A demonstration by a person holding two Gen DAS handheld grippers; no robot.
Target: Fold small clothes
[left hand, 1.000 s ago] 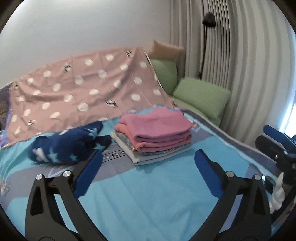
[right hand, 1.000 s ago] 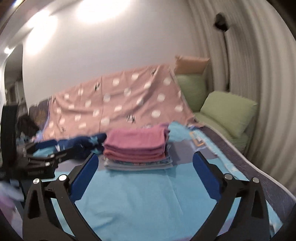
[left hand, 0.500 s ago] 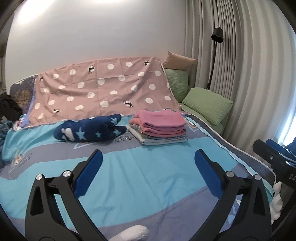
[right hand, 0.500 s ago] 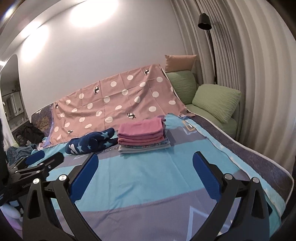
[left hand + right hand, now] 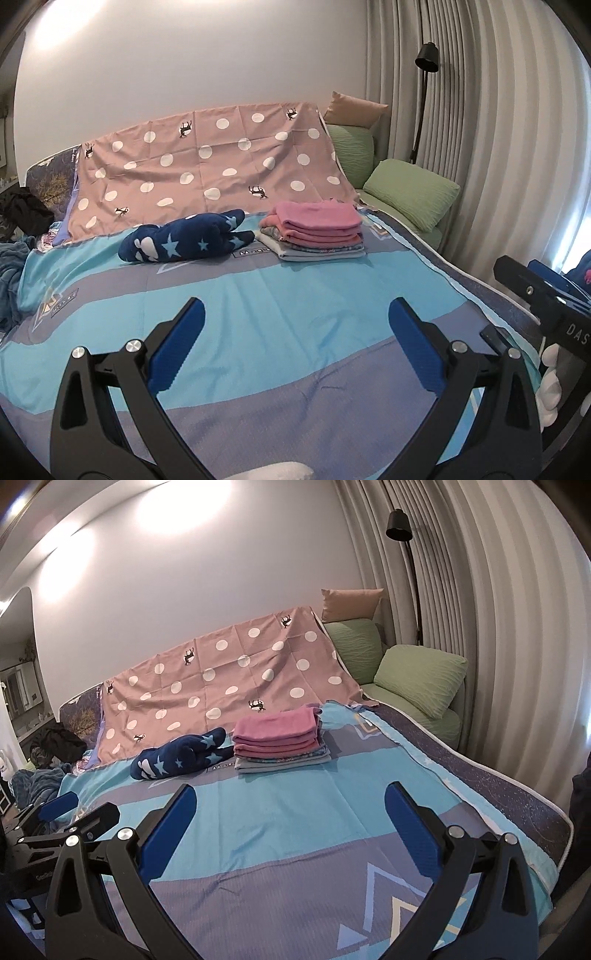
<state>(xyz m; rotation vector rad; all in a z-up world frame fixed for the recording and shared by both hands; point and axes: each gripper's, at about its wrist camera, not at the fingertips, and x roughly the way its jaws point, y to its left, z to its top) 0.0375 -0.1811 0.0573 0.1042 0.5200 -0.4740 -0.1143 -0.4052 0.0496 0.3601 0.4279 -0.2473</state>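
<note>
Left tongs [image 5: 295,334]: spread, empty, above the bed's near edge. Right tongs [image 5: 290,816]: likewise spread, empty. Neat stack of folded pink and grey small clothes [image 5: 314,230]: far end of the blue-and-grey striped bedspread [image 5: 280,317]. Crumpled navy star-print fleece garment [image 5: 184,242]: just beside the stack, possibly touching.

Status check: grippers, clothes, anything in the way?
Left gripper open, empty. Right gripper open, empty. Folded stack neat on the bedspread; navy star garment beside it, unfolded. Nothing in the way.
</note>
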